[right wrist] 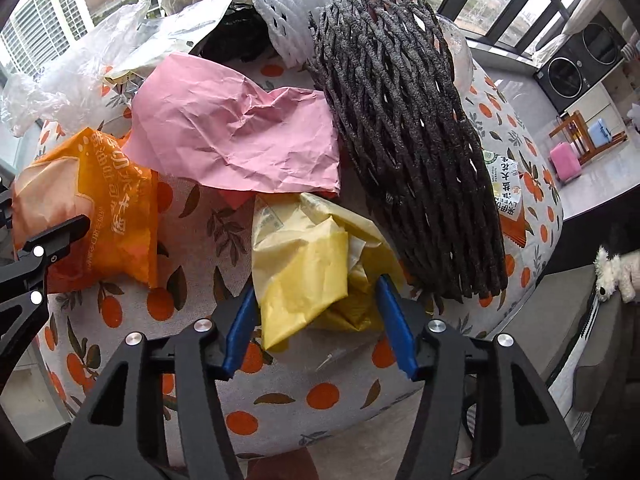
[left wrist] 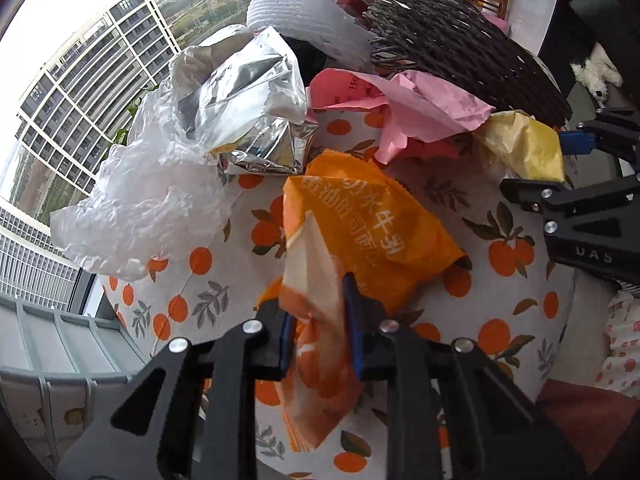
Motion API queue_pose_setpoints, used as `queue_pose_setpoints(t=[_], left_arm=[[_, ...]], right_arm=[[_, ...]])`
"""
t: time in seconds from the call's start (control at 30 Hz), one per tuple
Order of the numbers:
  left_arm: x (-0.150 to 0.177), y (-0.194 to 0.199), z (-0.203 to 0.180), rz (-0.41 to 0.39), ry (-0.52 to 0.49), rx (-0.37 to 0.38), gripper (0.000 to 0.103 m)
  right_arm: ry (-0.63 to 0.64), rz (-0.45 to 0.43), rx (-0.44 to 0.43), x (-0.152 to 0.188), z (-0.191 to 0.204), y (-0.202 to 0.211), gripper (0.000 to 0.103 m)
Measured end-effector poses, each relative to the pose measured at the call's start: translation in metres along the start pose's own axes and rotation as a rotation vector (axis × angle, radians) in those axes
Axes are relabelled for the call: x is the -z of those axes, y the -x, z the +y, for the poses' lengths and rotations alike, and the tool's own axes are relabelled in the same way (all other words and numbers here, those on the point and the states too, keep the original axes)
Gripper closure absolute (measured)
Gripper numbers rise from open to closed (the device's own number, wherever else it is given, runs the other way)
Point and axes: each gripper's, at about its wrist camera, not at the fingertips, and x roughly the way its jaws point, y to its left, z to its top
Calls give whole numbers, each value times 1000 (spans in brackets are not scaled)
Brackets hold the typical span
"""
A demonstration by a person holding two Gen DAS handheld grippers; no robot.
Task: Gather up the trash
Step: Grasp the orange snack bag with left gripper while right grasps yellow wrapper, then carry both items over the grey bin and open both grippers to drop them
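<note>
My left gripper is shut on the near end of an orange snack wrapper, which lies on the orange-print tablecloth. The wrapper also shows in the right wrist view. My right gripper is open, its blue pads on either side of a crumpled yellow wrapper, also seen in the left wrist view. Crumpled pink paper lies behind both. A silver foil bag and a clear plastic bag lie at the left.
A dark woven basket lies on its side at the back right, with white foam netting behind it. Another printed wrapper lies at the table's right edge. A grey bin stands below the table on the left.
</note>
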Motion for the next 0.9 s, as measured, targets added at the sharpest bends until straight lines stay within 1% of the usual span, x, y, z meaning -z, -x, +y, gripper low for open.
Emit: queue_pose_setpoints(t=[0.07,0.13,0.33,0.43,0.5,0.57,0.67,0.73,0.9], left_arm=[[0,5,-2,-5,-2,8,86],[5,12,-1,-10,7,20,87],[16,47,4,-29,76,47,88],[31,67,12,-34,148,45,88],[47,83,19,-40,217,37,88],[62,99,32,-40,293,14,88],[94,119,60,-31,417,-37,88],[116,126,83,-16,499,-82,88],[203,141,148,25,700,-208,88]], right_arm=[[29,-8,7,0,7,7,68],[35,-6,-18,1,11,16,72],[83,-11,-78,3,18,42,74],[119,-9,-109,4,24,59,74],[151,-11,-137,3,33,74,74],[198,-23,-173,1,48,84,74],[302,-52,-237,-3,88,106,74],[381,-74,-297,-7,124,118,74],[568,-107,-431,-9,239,130,74]])
